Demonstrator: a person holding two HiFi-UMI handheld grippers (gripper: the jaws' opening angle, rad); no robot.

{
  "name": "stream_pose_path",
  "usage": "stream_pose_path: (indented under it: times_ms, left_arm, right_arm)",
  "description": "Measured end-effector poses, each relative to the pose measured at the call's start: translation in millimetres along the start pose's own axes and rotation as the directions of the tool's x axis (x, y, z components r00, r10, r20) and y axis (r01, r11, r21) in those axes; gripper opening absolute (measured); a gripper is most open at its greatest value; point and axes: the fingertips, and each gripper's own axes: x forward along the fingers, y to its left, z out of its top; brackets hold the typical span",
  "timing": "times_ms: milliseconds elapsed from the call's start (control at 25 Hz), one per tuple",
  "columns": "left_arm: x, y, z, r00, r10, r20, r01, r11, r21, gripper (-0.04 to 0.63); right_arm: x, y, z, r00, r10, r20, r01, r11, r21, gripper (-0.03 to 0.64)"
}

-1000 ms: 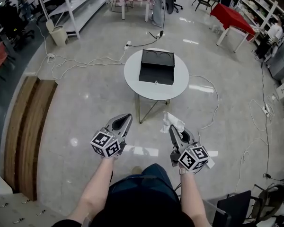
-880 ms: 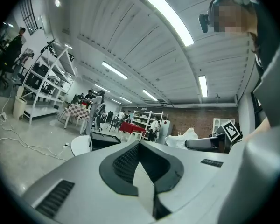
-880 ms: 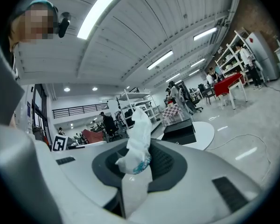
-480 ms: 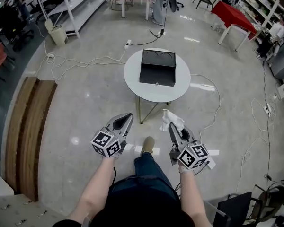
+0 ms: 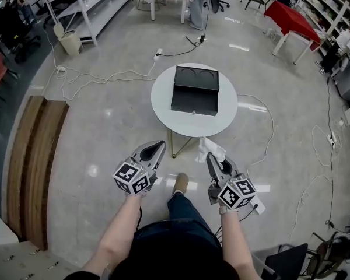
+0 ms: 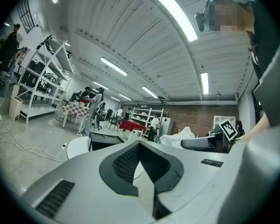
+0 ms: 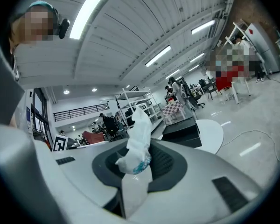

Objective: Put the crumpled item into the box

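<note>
My right gripper (image 5: 212, 158) was clamped on the crumpled item (image 5: 211, 150), a wad of white paper with a bit of blue print on it. In the right gripper view the wad (image 7: 136, 149) sat pinched between my two pads and stood up above them. I held it in the air on the near side of the round white table (image 5: 163, 106), off that table's near right edge and short of its top.

My left gripper (image 5: 156, 147) hung just off the table's near left edge, level with the right one. Its jaws were drawn together at the tips and carried nothing. The left gripper view showed only floor and table through the hollow between its pads (image 6: 127, 161).

The black box (image 5: 195, 90) rested in the middle of the table with its lid up at the far side, and I could make out nothing inside it. From the right gripper view the box (image 7: 179, 129) lay straight ahead, beyond the wad.

My shoe (image 5: 181, 183) stood on the floor short of the table, between the two grippers. White cables (image 5: 99, 74) trailed over the floor to the table's far left.
</note>
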Motion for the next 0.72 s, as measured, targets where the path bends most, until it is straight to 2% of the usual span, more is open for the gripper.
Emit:
stream_pose_path:
  times_ms: [720]
  left_arm:
    - [129.1,100.7,14.3,0.999,-0.002,-0.051,0.001,1.0,-0.029,0.012]
  right_arm:
    - [133.0,-92.2,33.3,0.996,0.012,-0.084,-0.01,0.999,0.035,0.08]
